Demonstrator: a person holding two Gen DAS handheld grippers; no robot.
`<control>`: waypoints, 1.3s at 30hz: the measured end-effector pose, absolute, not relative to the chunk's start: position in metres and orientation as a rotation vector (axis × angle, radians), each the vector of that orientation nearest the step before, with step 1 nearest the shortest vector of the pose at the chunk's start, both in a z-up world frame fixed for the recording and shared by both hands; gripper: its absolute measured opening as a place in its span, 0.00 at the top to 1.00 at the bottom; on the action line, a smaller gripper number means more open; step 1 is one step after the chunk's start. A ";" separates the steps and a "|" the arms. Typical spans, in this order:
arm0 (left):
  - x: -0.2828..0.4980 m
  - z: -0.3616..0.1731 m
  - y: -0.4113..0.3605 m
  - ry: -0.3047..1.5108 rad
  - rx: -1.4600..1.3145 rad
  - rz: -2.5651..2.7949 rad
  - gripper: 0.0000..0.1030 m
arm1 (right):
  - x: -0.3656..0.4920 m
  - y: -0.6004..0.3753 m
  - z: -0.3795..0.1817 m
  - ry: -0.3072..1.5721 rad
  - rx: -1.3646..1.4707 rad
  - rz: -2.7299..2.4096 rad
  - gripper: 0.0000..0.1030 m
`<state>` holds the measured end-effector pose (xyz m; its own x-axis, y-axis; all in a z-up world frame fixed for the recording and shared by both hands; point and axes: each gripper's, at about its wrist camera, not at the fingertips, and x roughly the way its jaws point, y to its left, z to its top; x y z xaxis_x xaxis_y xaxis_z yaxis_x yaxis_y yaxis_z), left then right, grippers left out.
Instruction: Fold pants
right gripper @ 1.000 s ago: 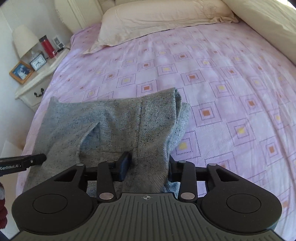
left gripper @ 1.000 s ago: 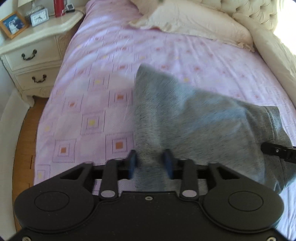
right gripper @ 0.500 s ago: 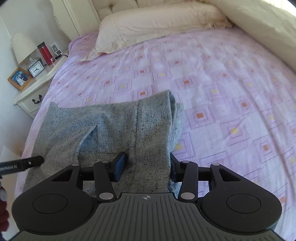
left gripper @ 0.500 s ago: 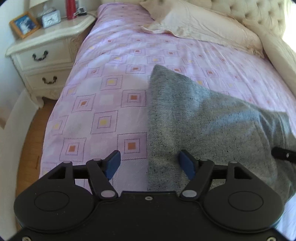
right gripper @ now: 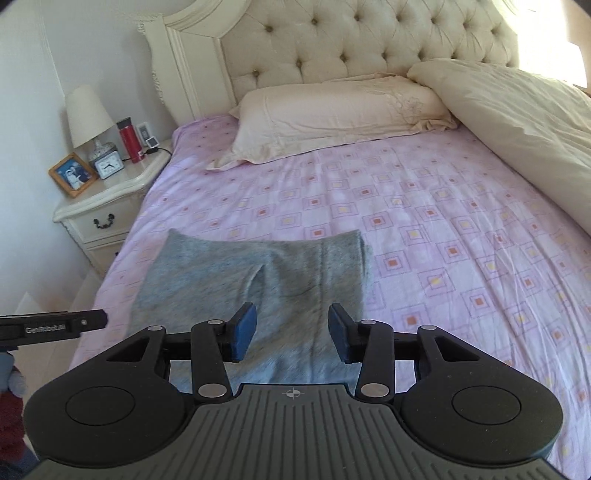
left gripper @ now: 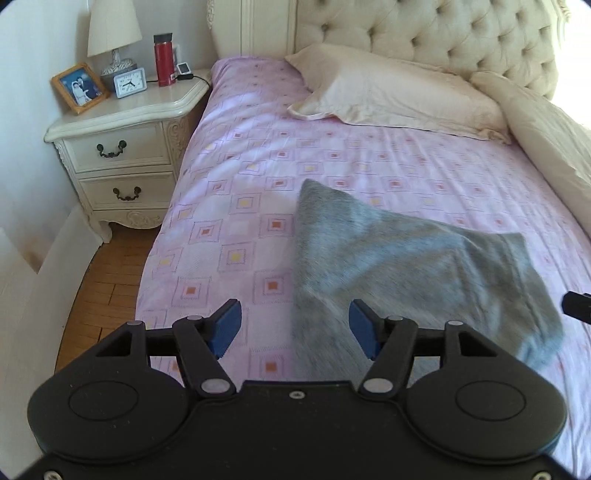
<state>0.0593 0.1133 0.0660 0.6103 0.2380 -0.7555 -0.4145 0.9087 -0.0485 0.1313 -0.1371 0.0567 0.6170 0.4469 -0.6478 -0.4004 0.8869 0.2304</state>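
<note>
A: What does the right wrist view give that the left doesn't?
B: The whole tufted headboard (right gripper: 369, 48) and the left gripper's side (right gripper: 55, 325) poking in. The left view shows both nightstand (left gripper: 122, 147) drawers.
A: Counts?
B: One pair of grey pants (left gripper: 406, 266), folded, lying on the pink sheet (left gripper: 236, 177) near the bed's foot. One pillow (left gripper: 388, 96), one lamp (left gripper: 112, 33), one clock (left gripper: 129, 83), one red bottle (left gripper: 163, 59).
A: Grippers?
B: The left gripper (left gripper: 295, 328) is spread wide, having just narrowed slightly, above the pants' edge, gripping nothing. The right gripper (right gripper: 291, 332) has its jaws parted over the cloth; pads clear.
</note>
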 end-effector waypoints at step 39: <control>0.001 0.050 0.064 0.857 -0.194 0.400 0.36 | 0.056 -0.133 0.045 0.728 -0.012 0.494 0.59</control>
